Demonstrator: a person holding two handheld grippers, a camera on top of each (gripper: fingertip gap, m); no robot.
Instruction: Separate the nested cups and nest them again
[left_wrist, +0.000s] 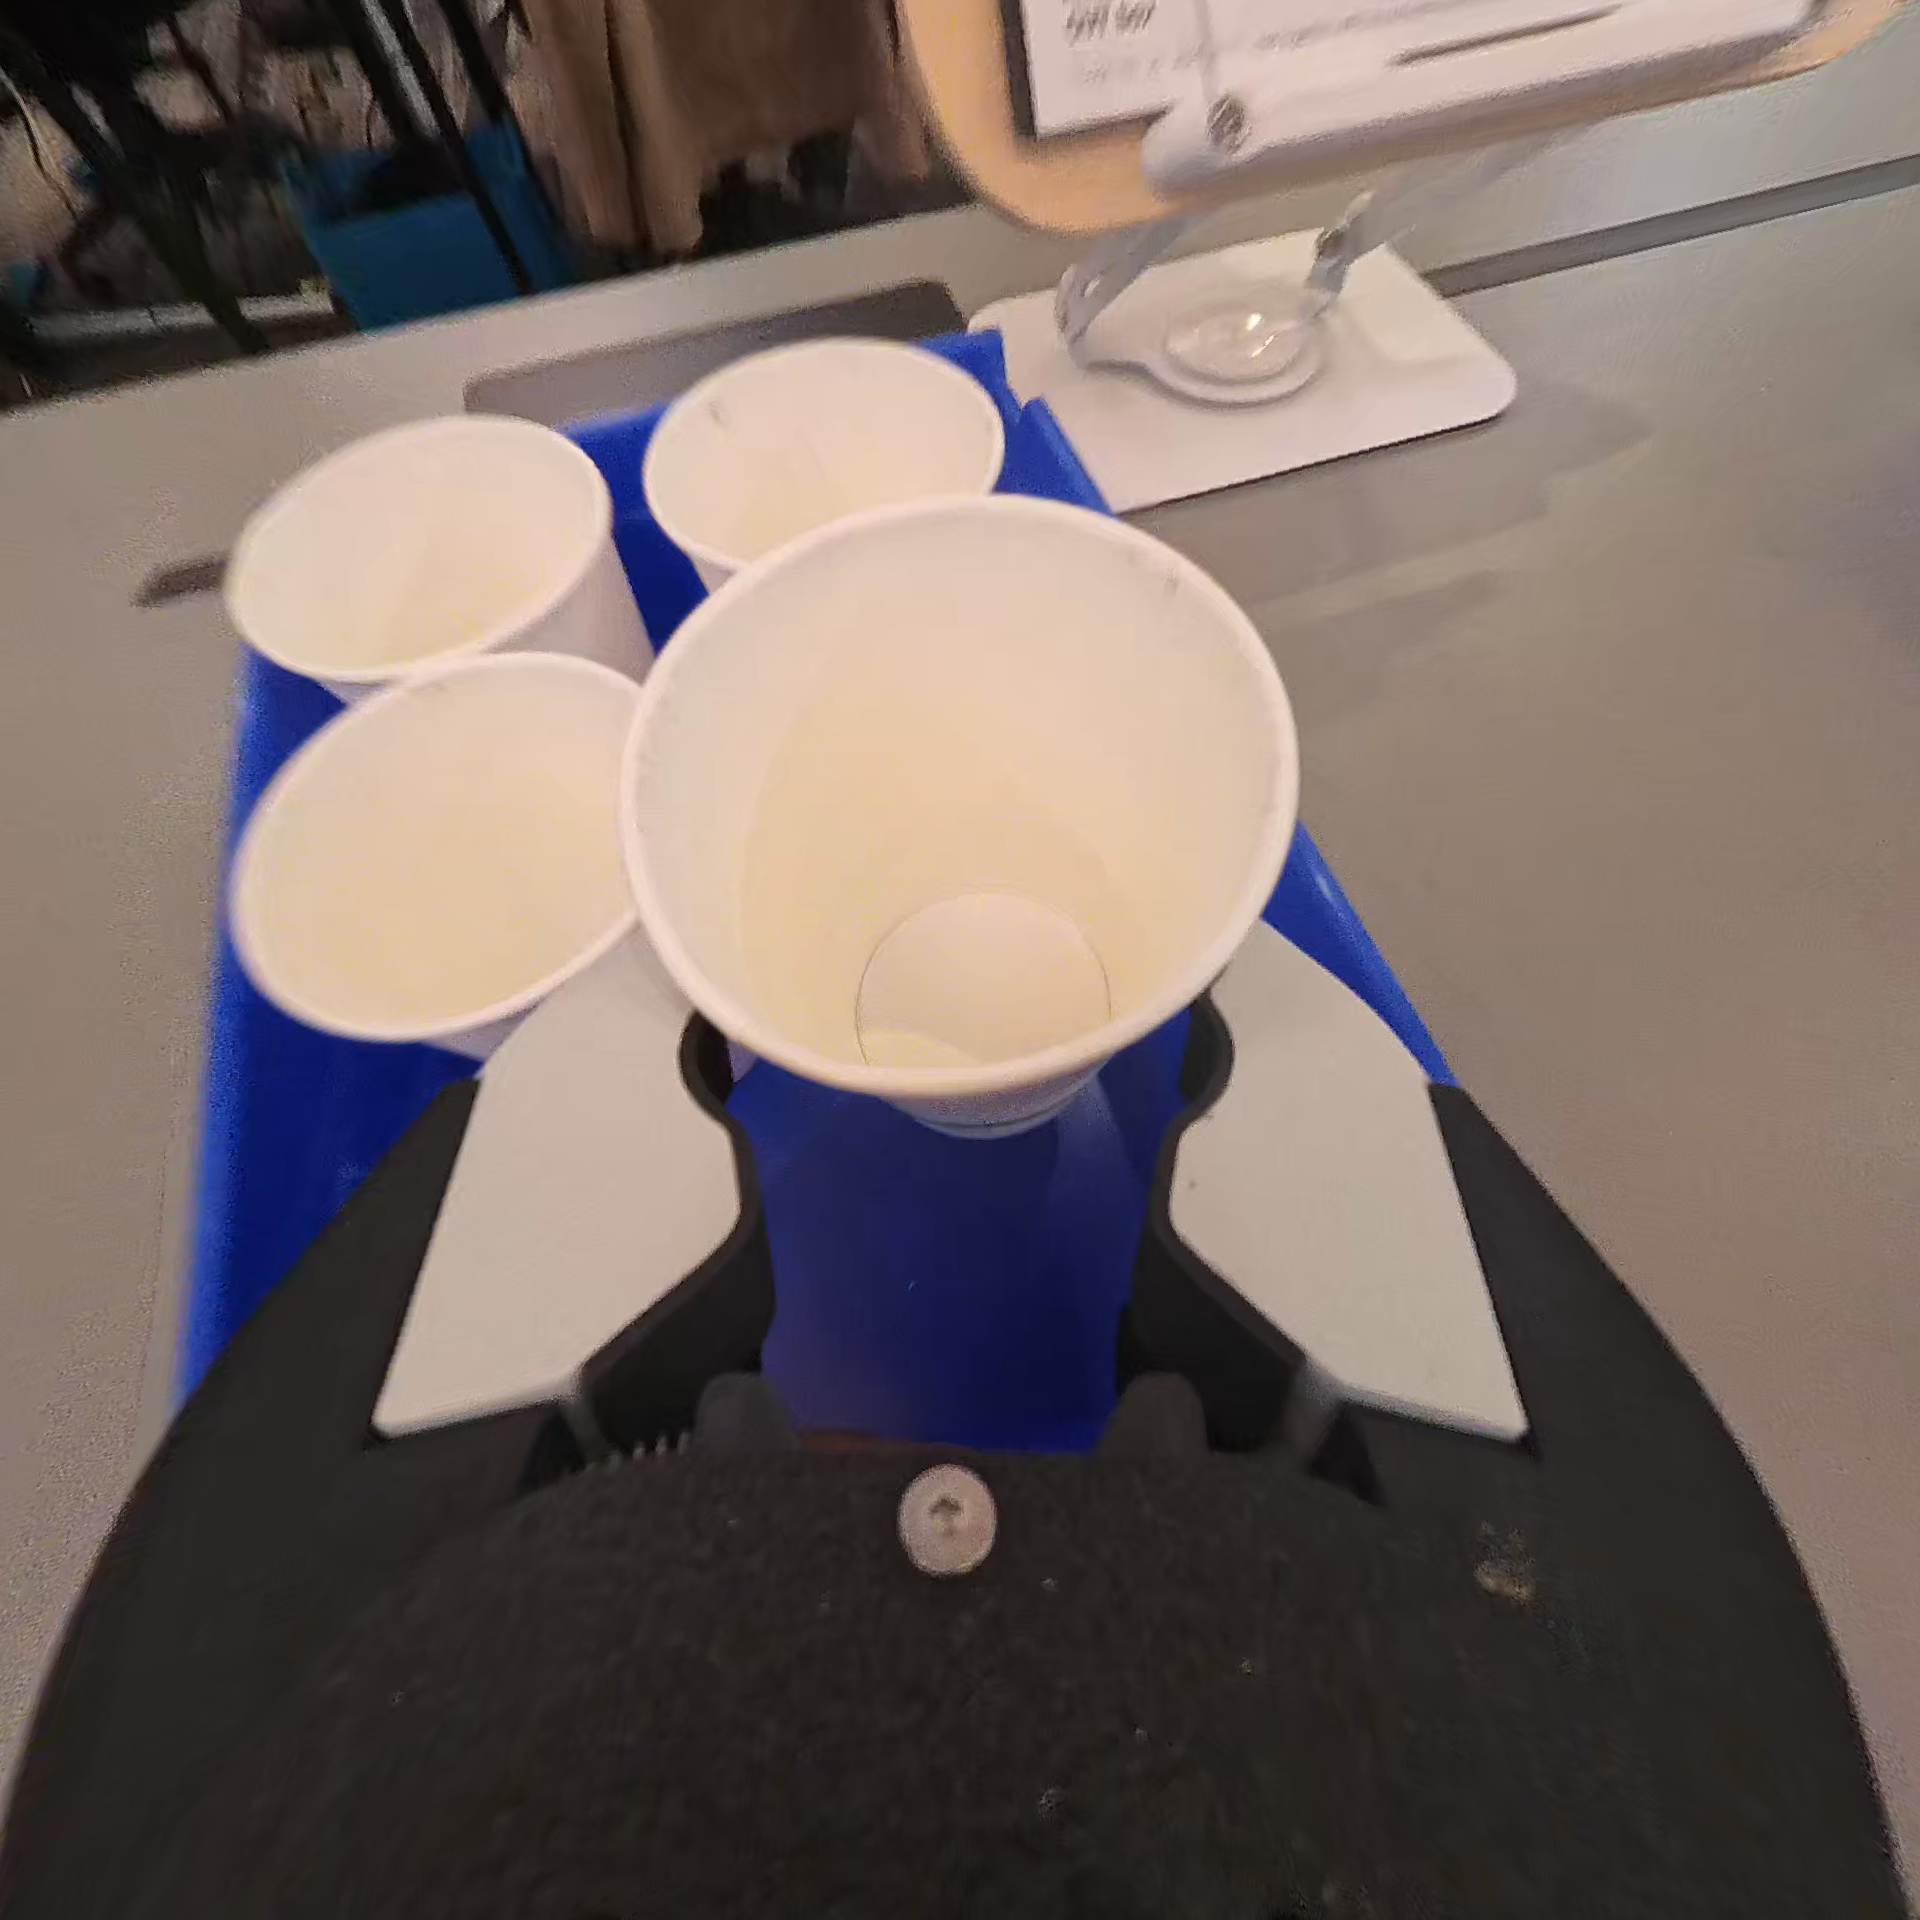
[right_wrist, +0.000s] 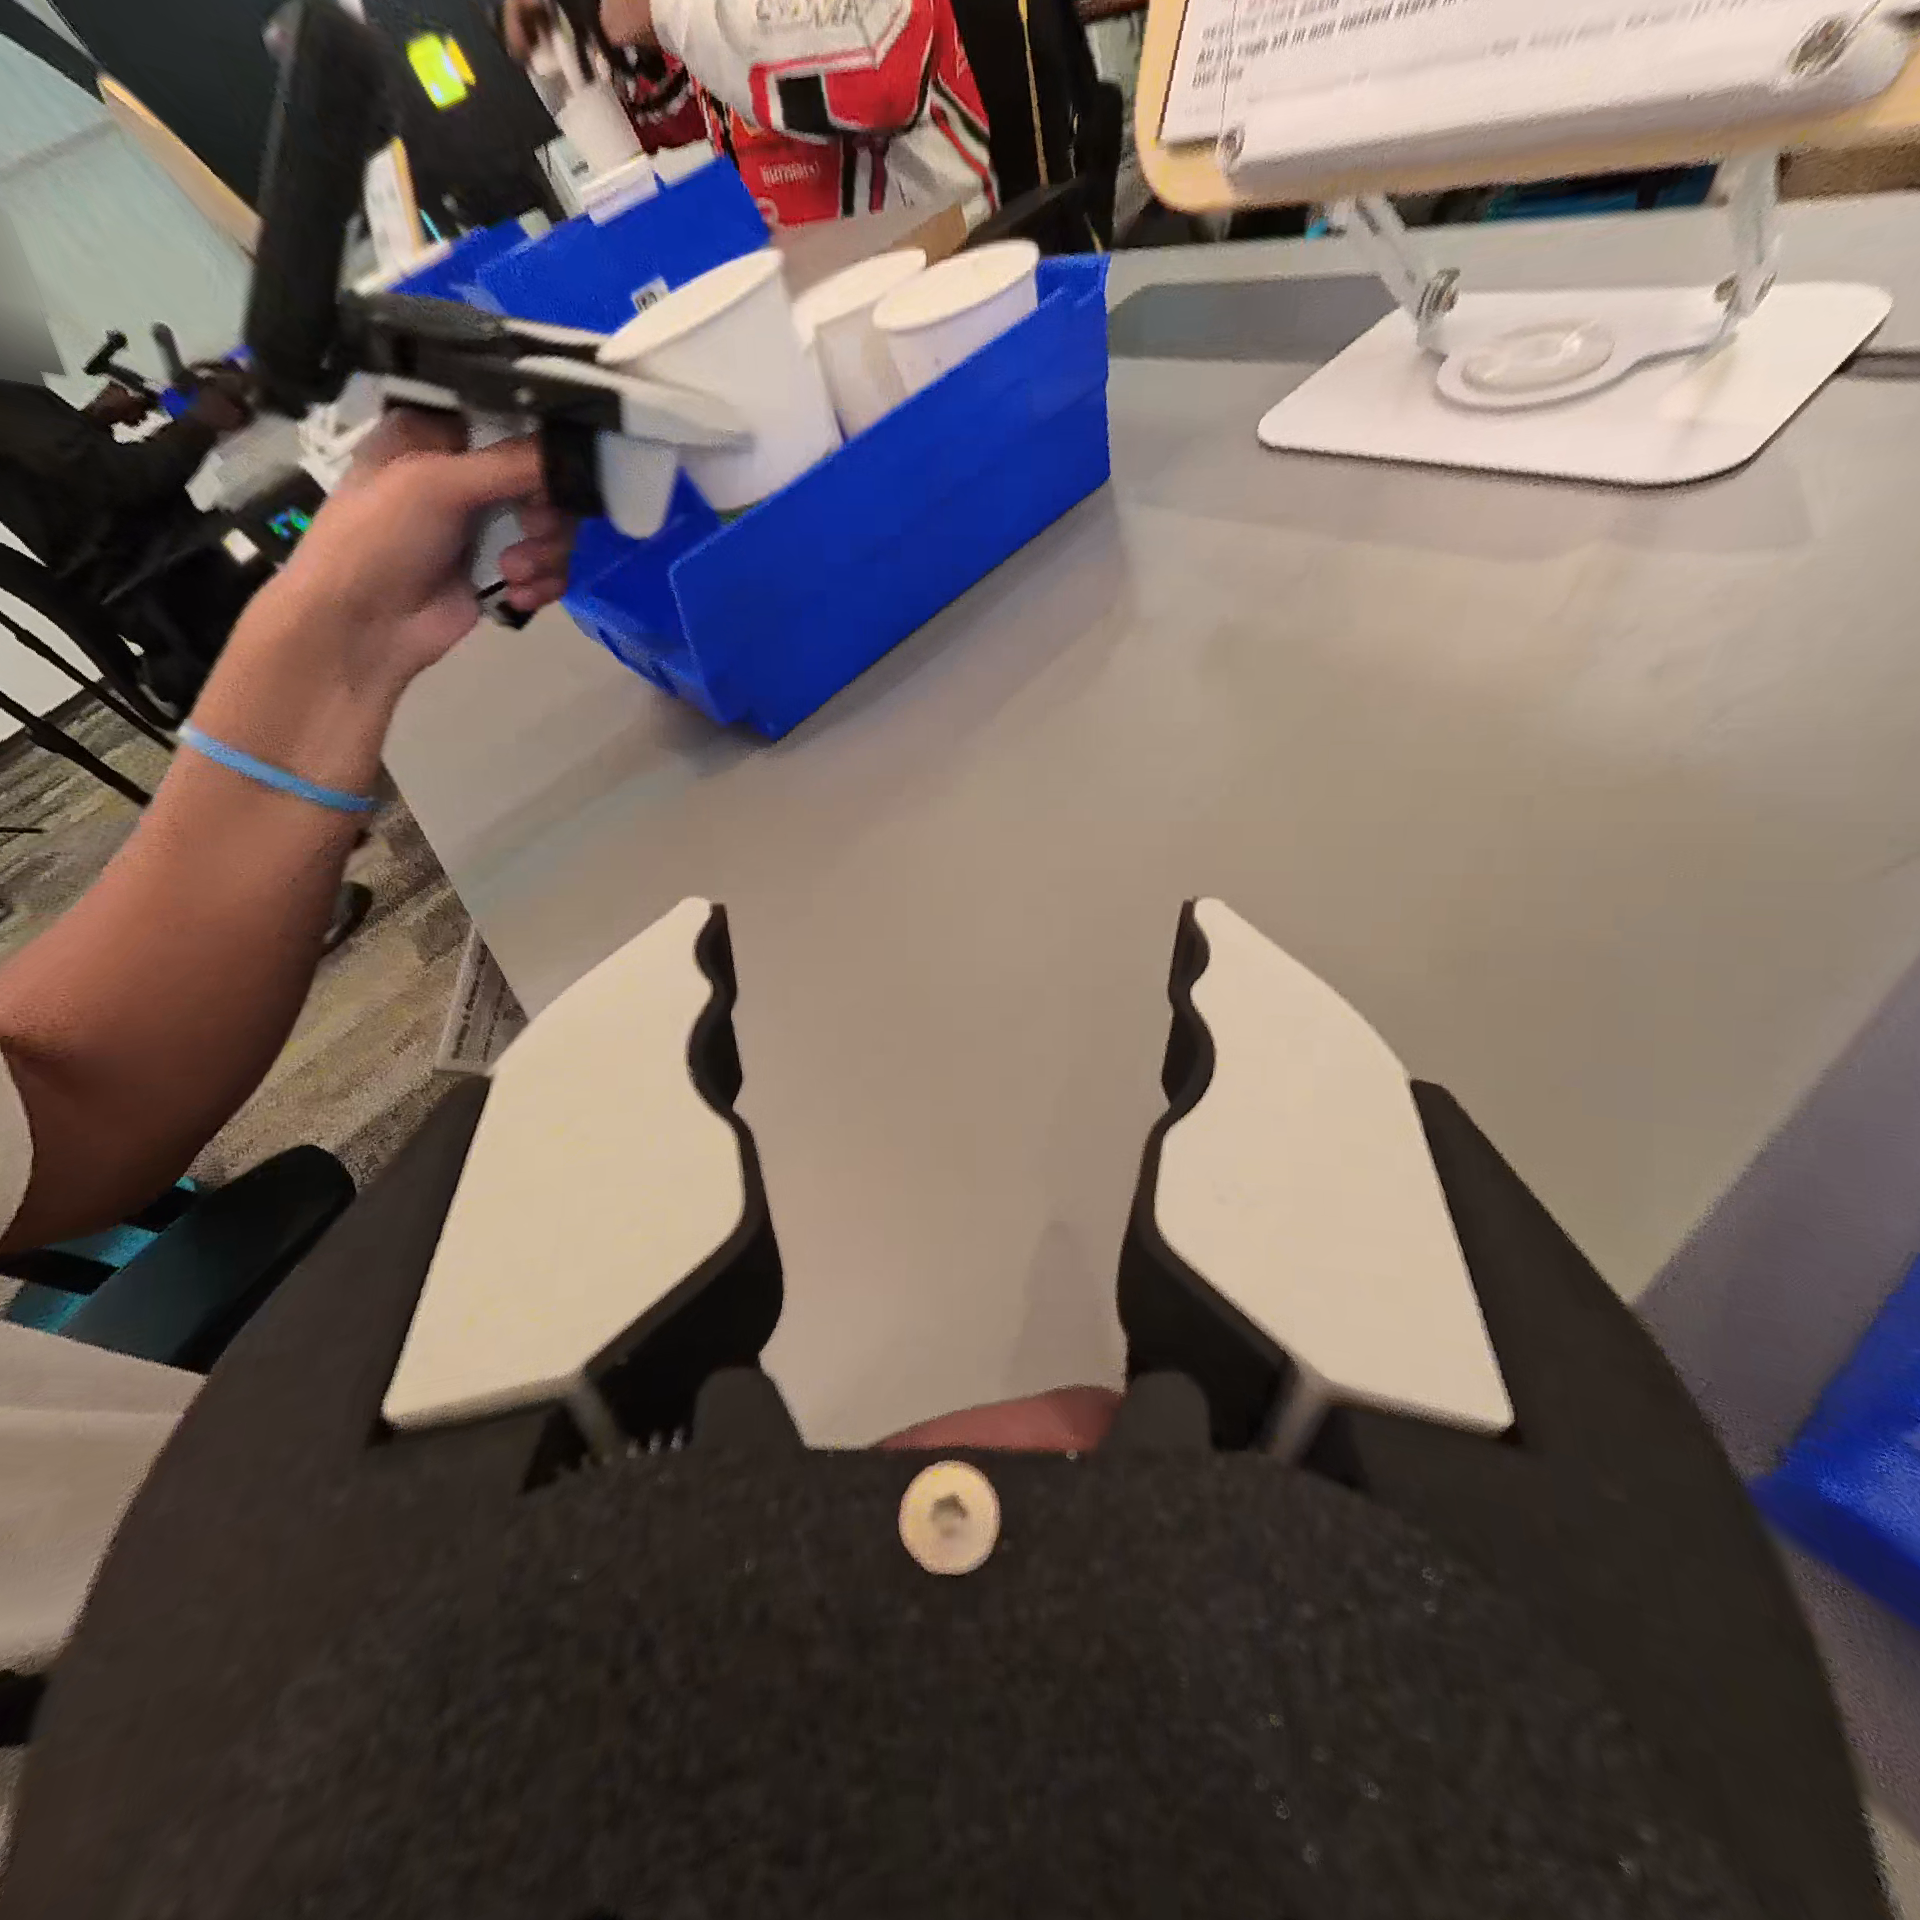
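Four white conical paper cups (left_wrist: 961, 800)

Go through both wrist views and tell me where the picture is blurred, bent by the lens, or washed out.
Left wrist view: the sign stand and background smear with motion blur; the held cup interior is washed pale, its rim fairly sharp. Right wrist view: the right gripper fingers are crisp, the left gripper and blue bin soft; wide-angle bending curves the grey table edge.

Black gripper (right_wrist: 951, 997), white fingers (right_wrist: 1299, 1164), blue wristband (right_wrist: 275, 774)
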